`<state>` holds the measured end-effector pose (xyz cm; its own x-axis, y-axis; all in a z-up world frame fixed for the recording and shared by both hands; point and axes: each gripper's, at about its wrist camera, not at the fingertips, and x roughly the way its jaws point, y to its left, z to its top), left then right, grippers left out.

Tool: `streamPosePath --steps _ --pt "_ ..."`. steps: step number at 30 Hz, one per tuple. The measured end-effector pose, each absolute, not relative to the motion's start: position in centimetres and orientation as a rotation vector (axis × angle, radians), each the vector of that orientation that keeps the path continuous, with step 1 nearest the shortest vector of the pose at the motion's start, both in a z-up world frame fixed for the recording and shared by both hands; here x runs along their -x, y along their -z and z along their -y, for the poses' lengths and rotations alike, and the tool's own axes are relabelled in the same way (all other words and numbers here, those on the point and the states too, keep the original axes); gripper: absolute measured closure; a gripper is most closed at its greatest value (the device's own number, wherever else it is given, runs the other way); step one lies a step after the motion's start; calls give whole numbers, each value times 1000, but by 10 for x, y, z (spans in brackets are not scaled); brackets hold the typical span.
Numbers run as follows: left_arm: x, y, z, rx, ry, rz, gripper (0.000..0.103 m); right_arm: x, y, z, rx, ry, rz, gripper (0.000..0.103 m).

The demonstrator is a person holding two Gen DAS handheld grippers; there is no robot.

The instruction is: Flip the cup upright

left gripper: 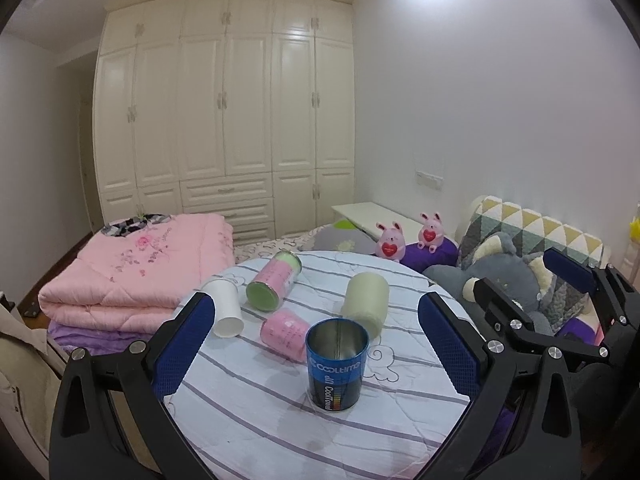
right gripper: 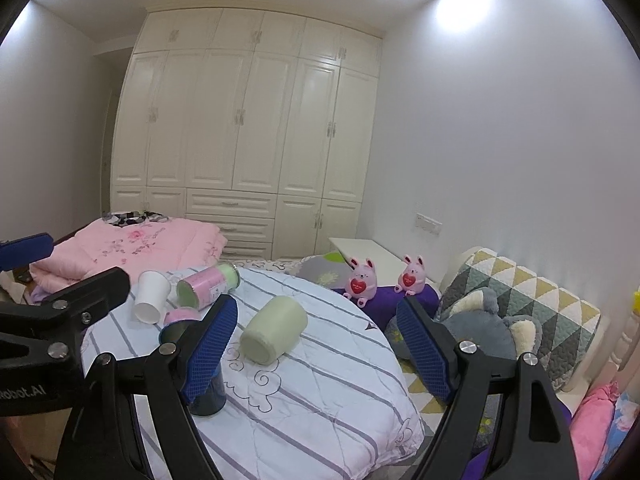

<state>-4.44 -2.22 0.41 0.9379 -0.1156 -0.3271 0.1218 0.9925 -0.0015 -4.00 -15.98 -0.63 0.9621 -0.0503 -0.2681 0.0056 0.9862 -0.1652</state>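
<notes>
A blue tin cup stands upright, mouth up, on the striped round cloth, between the fingers of my open left gripper without touching them. In the right wrist view the blue cup is mostly hidden behind my left finger. A pale green cup lies on its side. A white paper cup, a pink cup and a pink-and-green can also lie tipped. My right gripper is open and empty, near the green cup.
A folded pink quilt lies at the left on the bed. Two pink plush rabbits, a grey plush toy and a patterned pillow sit at the right. A white wardrobe fills the back wall.
</notes>
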Motion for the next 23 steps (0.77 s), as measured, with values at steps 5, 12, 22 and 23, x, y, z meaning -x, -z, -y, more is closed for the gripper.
streamPosePath --steps 5,12,22,23 --pt "47 -4 26 -49 104 -303 0 39 9 160 165 22 -282 20" --pt "46 -5 26 -56 102 -291 0 37 9 162 165 21 -288 20" --pt "41 -1 25 -52 106 -307 0 37 11 161 167 20 -299 20" --pt "40 0 25 -52 107 -311 0 36 12 161 168 20 -301 20"
